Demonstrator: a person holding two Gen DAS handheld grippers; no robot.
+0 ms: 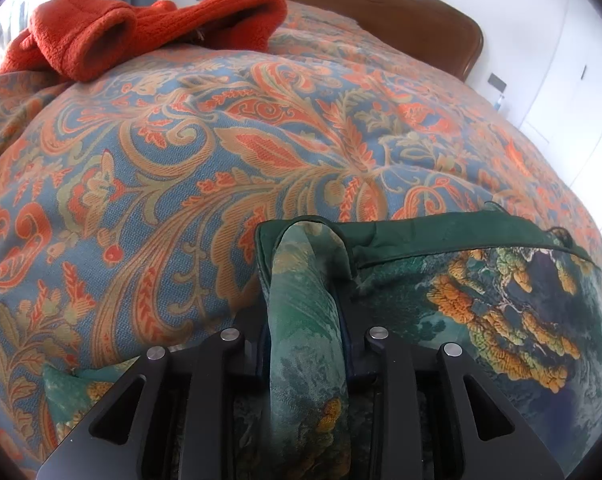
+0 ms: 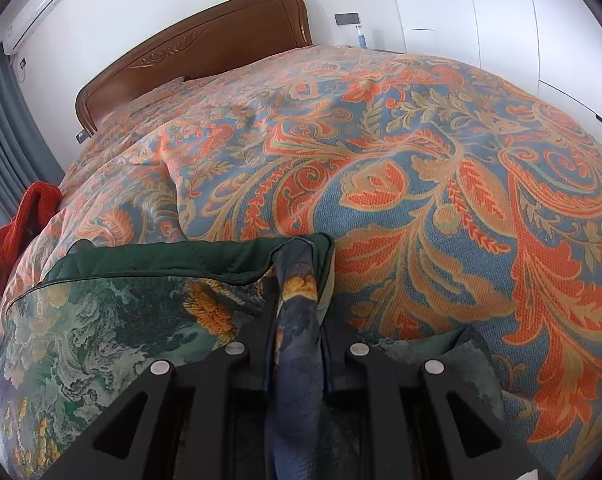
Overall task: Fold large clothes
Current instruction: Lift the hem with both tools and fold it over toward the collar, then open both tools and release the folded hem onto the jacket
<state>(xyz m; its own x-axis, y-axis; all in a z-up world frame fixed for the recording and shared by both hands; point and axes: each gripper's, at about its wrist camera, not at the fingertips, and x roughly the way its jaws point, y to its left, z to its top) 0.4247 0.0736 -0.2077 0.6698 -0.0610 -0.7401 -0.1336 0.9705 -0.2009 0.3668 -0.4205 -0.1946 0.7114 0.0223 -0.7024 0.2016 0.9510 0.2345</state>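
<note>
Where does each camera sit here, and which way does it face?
Left wrist: on the left gripper, looking along its fingers up the bed toward the headboard; green printed garment pinched between them, orange sweater beyond.
Right wrist: on the right gripper, facing likewise.
Shared: garment, bed, headboard, sweater.

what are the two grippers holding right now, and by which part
Both hold the green garment: the left gripper and the right gripper each pinch a bunched fold at its far edge.
</note>
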